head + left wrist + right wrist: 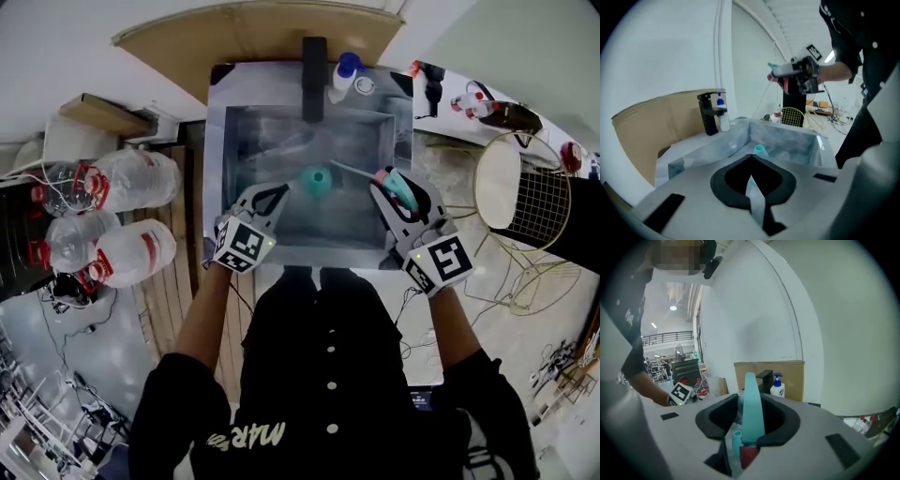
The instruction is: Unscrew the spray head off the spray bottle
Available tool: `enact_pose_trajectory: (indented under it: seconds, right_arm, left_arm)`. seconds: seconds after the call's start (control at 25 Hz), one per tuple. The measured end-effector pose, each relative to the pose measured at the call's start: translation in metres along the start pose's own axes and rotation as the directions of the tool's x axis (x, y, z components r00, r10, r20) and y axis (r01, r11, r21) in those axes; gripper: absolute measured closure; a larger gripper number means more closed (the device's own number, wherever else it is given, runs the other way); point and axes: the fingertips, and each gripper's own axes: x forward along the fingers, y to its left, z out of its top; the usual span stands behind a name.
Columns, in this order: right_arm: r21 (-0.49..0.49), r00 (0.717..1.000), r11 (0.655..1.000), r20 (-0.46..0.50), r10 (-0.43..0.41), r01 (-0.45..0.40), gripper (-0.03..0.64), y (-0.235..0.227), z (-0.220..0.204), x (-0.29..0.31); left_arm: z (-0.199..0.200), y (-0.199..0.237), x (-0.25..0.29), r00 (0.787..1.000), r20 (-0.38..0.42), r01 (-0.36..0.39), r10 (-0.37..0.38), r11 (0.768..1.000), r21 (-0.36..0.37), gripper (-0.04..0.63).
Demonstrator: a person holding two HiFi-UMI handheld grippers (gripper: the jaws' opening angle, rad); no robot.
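Note:
A teal spray bottle (pixel 317 180) without its head stands in the steel sink (pixel 281 242); its open neck (pixel 760 150) shows just past my left jaws. My left gripper (pixel 276 194) (pixel 751 158) hovers over the sink to the bottle's left, shut with nothing in it. To the bottle's right, my right gripper (pixel 392 185) (pixel 749 399) is shut on the teal-and-red spray head (pixel 403 190) (pixel 752 414), clear of the bottle. The head's thin dip tube (pixel 349 170) trails left toward the bottle. The left gripper view shows that head (pixel 780 71) held high in the air.
A black faucet (pixel 314 66) and a white pump bottle with a blue top (pixel 344 77) stand behind the sink. Large water bottles (pixel 122 178) lie on the floor at the left. A wire-frame chair (pixel 525 197) and cables are at the right.

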Motion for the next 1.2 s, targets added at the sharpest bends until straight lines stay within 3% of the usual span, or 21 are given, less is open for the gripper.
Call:
enact_pose_trajectory:
  seconds: [0.24,0.4,0.6,0.84,1.2]
  right_arm:
    - [-0.023,0.997,0.999,0.065,-0.038,0.040,0.465,-0.008,0.024,-0.015]
    - [-0.033,0.992,0.997,0.105,-0.069,0.073,0.466,-0.010,0.040,-0.027]
    - [-0.047,0.982,0.992,0.155,-0.108,0.117,0.465,-0.017,0.061,-0.047]
    - [-0.065,0.965,0.982,0.210,-0.159,0.176,0.466,-0.033,0.080,-0.073]
    - [-0.040,0.925,0.958,0.273,-0.264,0.285,0.466,-0.052,0.090,-0.101]
  left_arm:
    - [0.052,0.017,-0.060,0.987,0.097,-0.121,0.127,0.990,-0.067,0.571]
    - [0.085,0.033,-0.093,0.962,0.162,-0.186,0.220,0.962,-0.200,0.571]
    - [0.117,0.047,-0.131,0.923,0.222,-0.243,0.314,0.924,-0.297,0.571]
    - [0.138,0.058,-0.162,0.879,0.247,-0.325,0.408,0.891,-0.316,0.571]
    - [0.157,0.057,-0.184,0.825,0.300,-0.390,0.480,0.866,-0.314,0.571]
